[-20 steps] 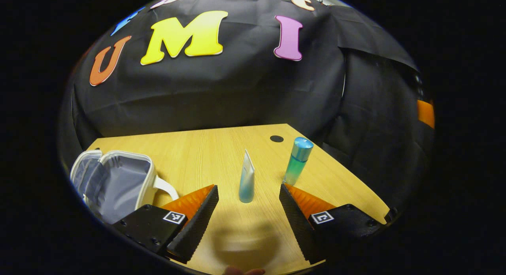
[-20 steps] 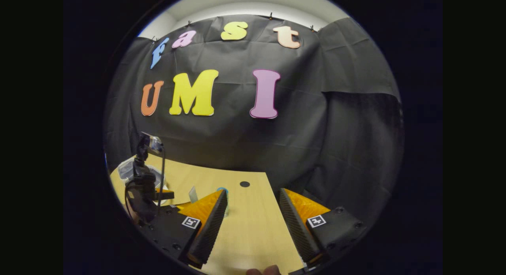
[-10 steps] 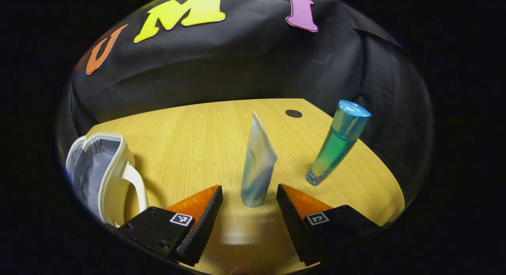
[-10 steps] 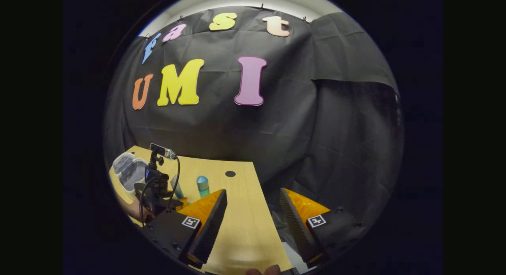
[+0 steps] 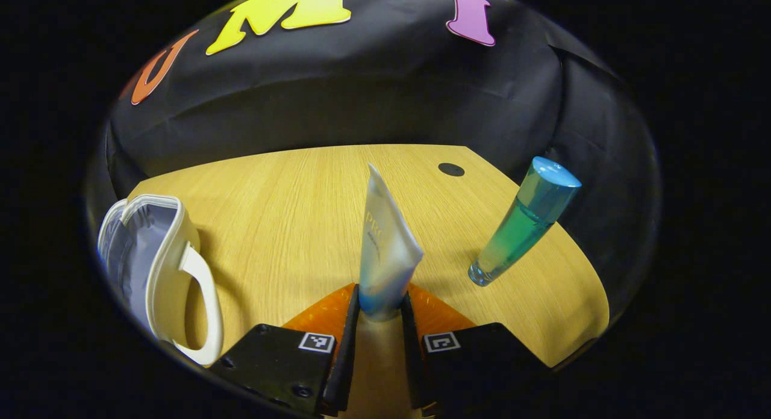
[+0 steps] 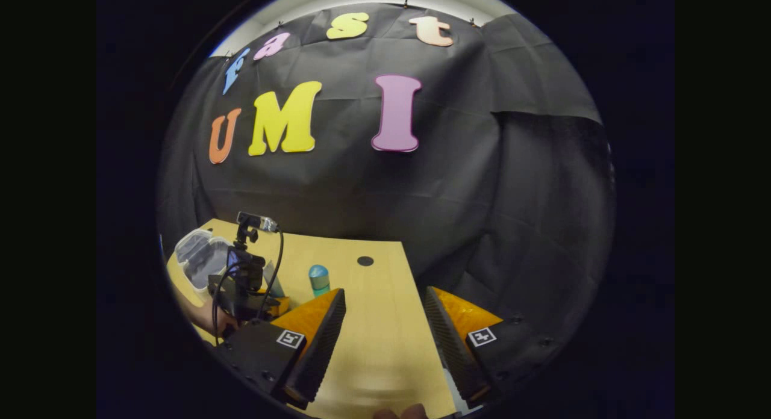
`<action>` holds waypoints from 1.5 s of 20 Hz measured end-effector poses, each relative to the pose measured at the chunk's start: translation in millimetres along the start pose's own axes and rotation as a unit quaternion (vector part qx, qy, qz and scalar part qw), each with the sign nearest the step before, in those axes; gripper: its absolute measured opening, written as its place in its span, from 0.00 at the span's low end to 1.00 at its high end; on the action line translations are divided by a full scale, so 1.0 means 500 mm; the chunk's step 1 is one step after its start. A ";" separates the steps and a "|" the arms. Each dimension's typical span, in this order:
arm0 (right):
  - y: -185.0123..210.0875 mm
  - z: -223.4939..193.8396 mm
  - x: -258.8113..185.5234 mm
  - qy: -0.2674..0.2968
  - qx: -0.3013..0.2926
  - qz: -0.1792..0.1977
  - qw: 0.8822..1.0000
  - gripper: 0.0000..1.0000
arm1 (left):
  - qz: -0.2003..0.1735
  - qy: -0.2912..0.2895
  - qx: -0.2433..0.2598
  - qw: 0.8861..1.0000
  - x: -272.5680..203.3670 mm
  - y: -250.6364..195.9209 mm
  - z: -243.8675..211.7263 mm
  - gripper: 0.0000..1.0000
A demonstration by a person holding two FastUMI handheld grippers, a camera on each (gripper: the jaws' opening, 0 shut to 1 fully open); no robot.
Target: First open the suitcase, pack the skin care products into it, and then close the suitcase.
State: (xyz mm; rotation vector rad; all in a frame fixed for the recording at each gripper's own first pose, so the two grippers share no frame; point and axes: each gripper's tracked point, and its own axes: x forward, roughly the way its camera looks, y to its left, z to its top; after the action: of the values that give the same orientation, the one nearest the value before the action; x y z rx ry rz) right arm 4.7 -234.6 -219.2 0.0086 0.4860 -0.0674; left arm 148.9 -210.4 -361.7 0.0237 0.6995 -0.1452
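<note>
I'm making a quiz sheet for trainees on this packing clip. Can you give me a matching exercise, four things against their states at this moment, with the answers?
Things:
1. tube
2. blue-green bottle
3. suitcase
4. right gripper

States:
A. lying open at the left of the table
B. standing free on the table, nothing touching it
C. fingers spread apart, holding nothing
D. upright, its lower end pinched between the left gripper fingers

Pairs: 1-D, 2-B, 3-A, 4-C
</note>
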 end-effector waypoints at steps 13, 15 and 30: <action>0.207 -0.175 0.296 0.059 0.004 0.116 0.991 0.80 | 0.051 -0.046 -0.055 0.996 -0.335 0.095 0.055 0.39; 0.214 -0.193 0.332 0.074 0.012 0.110 0.991 0.80 | 0.069 -0.045 -0.068 0.994 -0.366 0.127 0.047 0.39; 0.221 -0.205 0.342 0.116 0.000 0.061 0.991 0.36 | 0.109 -0.045 -0.109 0.987 -0.464 0.327 0.023 0.39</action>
State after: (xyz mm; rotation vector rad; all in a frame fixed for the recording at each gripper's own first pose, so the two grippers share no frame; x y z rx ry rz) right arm 115.2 -132.8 -390.6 0.0461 0.7176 0.0552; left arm 3.9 -20.2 -208.3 -0.1151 0.6152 0.1406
